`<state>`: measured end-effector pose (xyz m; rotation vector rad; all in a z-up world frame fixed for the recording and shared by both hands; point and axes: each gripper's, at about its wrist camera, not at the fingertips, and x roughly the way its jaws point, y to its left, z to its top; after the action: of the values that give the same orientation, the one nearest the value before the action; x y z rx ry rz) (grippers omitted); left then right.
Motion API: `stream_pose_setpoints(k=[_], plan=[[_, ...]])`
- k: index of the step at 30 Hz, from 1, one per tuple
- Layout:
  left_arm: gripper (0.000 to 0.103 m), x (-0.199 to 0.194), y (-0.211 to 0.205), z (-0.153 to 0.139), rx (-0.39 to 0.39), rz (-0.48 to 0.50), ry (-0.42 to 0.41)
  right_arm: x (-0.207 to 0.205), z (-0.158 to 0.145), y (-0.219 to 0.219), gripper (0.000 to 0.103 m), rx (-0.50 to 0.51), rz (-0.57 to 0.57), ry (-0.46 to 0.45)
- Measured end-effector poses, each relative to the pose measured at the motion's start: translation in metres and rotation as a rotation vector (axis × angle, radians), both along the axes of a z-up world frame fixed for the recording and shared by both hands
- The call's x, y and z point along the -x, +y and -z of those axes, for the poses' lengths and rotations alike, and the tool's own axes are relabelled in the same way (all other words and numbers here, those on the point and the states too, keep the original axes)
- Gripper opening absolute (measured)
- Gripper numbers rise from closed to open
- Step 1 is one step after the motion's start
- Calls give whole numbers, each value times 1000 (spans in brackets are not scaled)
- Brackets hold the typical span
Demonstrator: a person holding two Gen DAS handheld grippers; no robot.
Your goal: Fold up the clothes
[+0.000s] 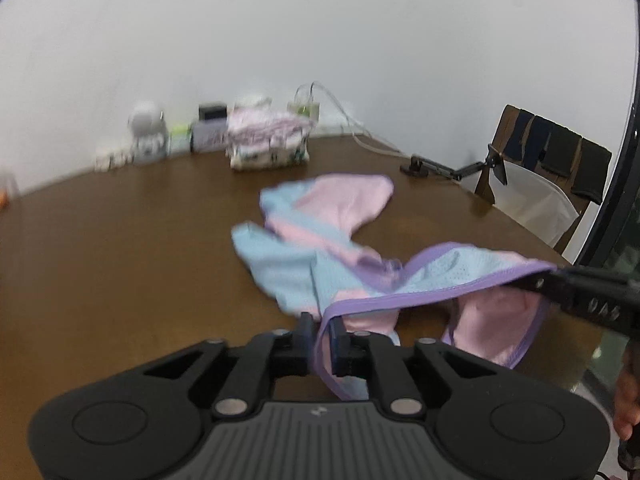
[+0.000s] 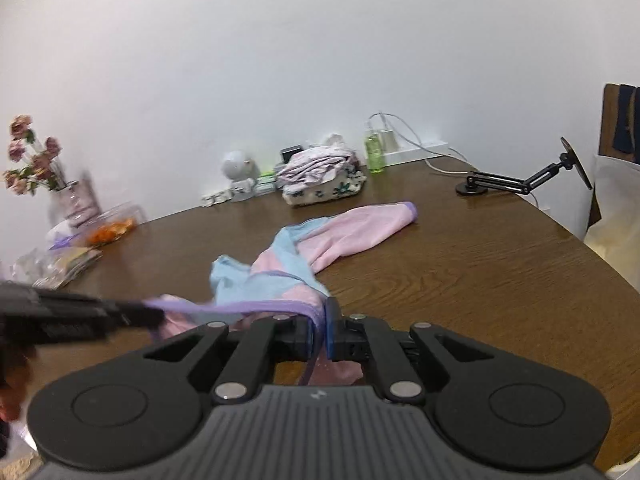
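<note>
A pale blue and pink mesh garment with lilac trim point(image 1: 320, 256) lies crumpled near the middle of the round brown wooden table point(image 1: 120, 260), its near hem lifted: the left gripper point(image 1: 322, 340) and the right gripper point(image 2: 319, 334) each pinch the lilac edge. This looks like the opening step; next the hem needs drawing taut and the cloth spread flat. Clutter lines the far edge against a white wall point(image 2: 320, 60).

Both cams sit low & close over the table point(image 1: 120, 240), facing the back wall point(image 1: 280, 40). Left cam looks from left of right cam; both share the garment point(image 1: 328, 216) and fabric pile point(image 2: 320, 178).
</note>
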<state>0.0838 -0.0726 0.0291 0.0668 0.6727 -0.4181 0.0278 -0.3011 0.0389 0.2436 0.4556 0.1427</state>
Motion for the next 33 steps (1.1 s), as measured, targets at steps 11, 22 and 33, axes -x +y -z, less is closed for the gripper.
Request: stream_pose_setpoints(k=[11,22,33], plan=[[33,13,-7,36,6,-17,38,14,13,-8,6,-78,-25,49],[0,8,-1,-13,-73,-5,-137,-14,-7,-22,2,-31,-27,57],[1,-27,-9,-314,-293,-180,-611,-72,-330,13,1,155,-27,-346]])
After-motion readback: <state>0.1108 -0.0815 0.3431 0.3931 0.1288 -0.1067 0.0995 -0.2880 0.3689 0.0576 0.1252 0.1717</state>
